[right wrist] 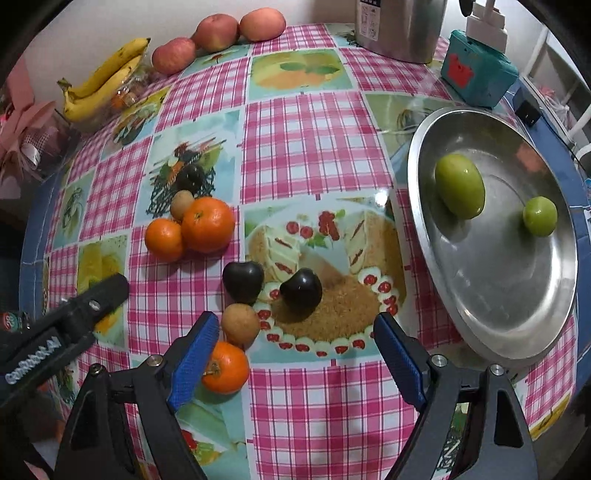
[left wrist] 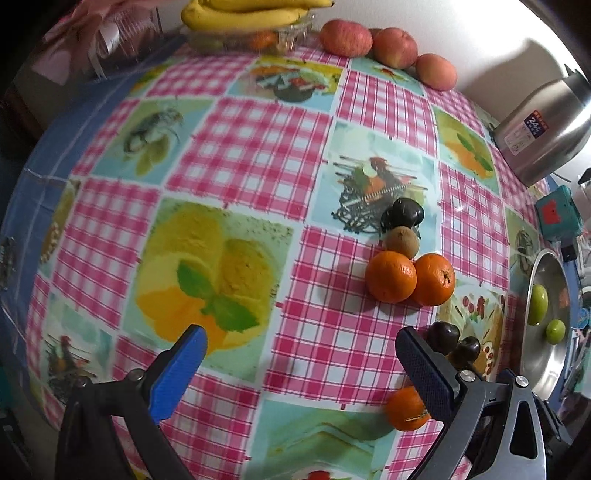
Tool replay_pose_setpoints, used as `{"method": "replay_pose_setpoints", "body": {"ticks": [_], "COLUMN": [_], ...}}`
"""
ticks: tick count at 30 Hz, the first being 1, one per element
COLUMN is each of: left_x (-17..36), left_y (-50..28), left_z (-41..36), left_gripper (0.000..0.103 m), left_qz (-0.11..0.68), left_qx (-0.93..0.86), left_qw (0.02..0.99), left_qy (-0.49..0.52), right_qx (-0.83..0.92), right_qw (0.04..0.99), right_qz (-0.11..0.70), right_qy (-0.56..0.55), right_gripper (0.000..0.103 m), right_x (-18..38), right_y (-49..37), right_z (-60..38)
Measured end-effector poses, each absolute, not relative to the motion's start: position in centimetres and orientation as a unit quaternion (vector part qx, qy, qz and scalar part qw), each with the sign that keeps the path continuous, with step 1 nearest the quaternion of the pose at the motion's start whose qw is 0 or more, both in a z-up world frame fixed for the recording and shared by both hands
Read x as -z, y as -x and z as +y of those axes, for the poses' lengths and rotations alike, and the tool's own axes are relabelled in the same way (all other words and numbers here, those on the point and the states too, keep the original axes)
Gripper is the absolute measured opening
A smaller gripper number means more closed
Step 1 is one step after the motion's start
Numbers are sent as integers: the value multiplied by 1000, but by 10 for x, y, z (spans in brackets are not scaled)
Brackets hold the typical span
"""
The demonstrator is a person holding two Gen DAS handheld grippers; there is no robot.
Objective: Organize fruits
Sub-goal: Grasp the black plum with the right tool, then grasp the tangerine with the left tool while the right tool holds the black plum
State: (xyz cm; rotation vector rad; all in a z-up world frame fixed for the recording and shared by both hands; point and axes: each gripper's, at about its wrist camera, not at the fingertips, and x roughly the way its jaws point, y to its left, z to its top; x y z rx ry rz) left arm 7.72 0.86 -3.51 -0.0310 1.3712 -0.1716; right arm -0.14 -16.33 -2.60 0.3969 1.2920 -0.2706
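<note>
Over bare checked cloth (right wrist: 314, 406) beside the steel plate's rim (right wrist: 417, 229), both claws (left wrist: 301, 350) (right wrist: 295, 332) wide open, empty.

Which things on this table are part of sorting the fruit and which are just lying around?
Job: round metal tray, two green fruits, orange tangerines, dark plums, brown kiwis, red apples, yellow bananas.
Lying about: steel kettle, teal box.

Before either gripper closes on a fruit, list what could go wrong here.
1. The two dark plums lie close together near a brown kiwi; the open right gripper may knock one rolling.
2. The shallow silver metal plate already holds two round green fruits; a dropped fruit could roll them.
3. The two touching oranges could scatter if the open left gripper nudges one.
</note>
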Motion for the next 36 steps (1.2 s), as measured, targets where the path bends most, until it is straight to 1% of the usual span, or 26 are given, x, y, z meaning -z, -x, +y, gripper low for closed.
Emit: {"method": "replay_pose_setpoints", "body": {"ticks": [1,2,3,5,9,11,14,19,23,25,27,36], "left_x": [37,37,37,36,36,36,37,38,39,39,38,36], "left_y": [-77,-77,-78,-77,-74,-73,-73,-73,-73,-73,-72,-71], "left_z": [9,8,7,4,-1,-2,-5,-7,-9,-10,-10,-10], "left_gripper": [103,103,102,102,102,102,102,102,102,102,102,102], "left_qz": [635,636,636,633,634,636,635,637,638,637,638,637], "left_qx": [80,82,86,92,99,100,100,103,104,105,105,114], "left_qw": [768,767,767,768,767,765,766,763,763,763,763,762], "left_qy": [18,21,22,20,16,16,14,12,9,8,8,12], "right_qx": [125,124,122,122,124,124,122,108,99,94,91,82], "right_qw": [773,774,775,774,772,773,771,772,773,773,774,773], "right_qz": [594,592,591,591,591,589,590,589,591,591,590,588], "right_qy": [-185,-187,-191,-193,-199,-202,-206,-213,-206,-210,-213,-223], "right_gripper": [79,71,67,63,51,49,44,41,37,34,30,26], "right_x": [26,25,26,28,33,35,38,40,43,45,45,45], "right_y": [1,1,2,1,-1,-1,0,-2,-5,-9,-11,-8], "right_z": [-164,-165,-166,-168,-175,-177,-182,-183,-179,-178,-176,-179]}}
